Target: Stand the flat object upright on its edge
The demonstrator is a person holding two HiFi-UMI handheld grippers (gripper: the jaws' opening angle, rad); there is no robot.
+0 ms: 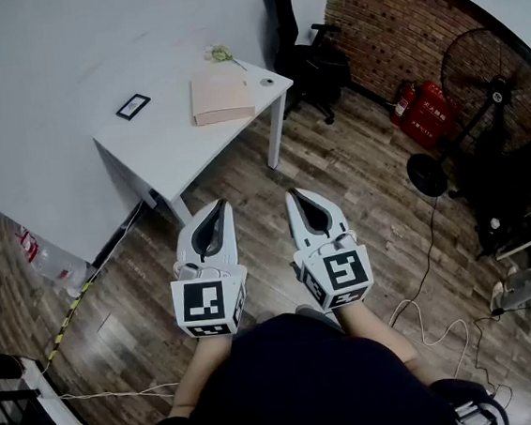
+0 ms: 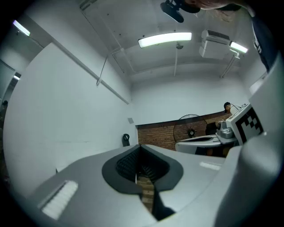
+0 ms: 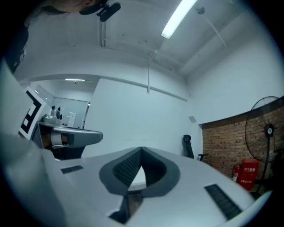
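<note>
A pale pink flat book [image 1: 221, 97] lies on the white table [image 1: 168, 137] at the far side of the room in the head view. My left gripper [image 1: 218, 206] and right gripper [image 1: 294, 195] are held side by side over the wooden floor, well short of the table, both pointing level toward it. Both are shut with nothing between the jaws. In the left gripper view the left gripper [image 2: 140, 146] shows its tips meeting. In the right gripper view the right gripper [image 3: 141, 149] has its tips together as well.
On the table also lie a small black-framed card [image 1: 133, 106], a small flower sprig [image 1: 222, 55] and a small round object [image 1: 268, 82]. A black office chair [image 1: 306, 56] stands right of the table. A standing fan [image 1: 493, 89] and red extinguishers [image 1: 425, 110] are at the right by the brick wall.
</note>
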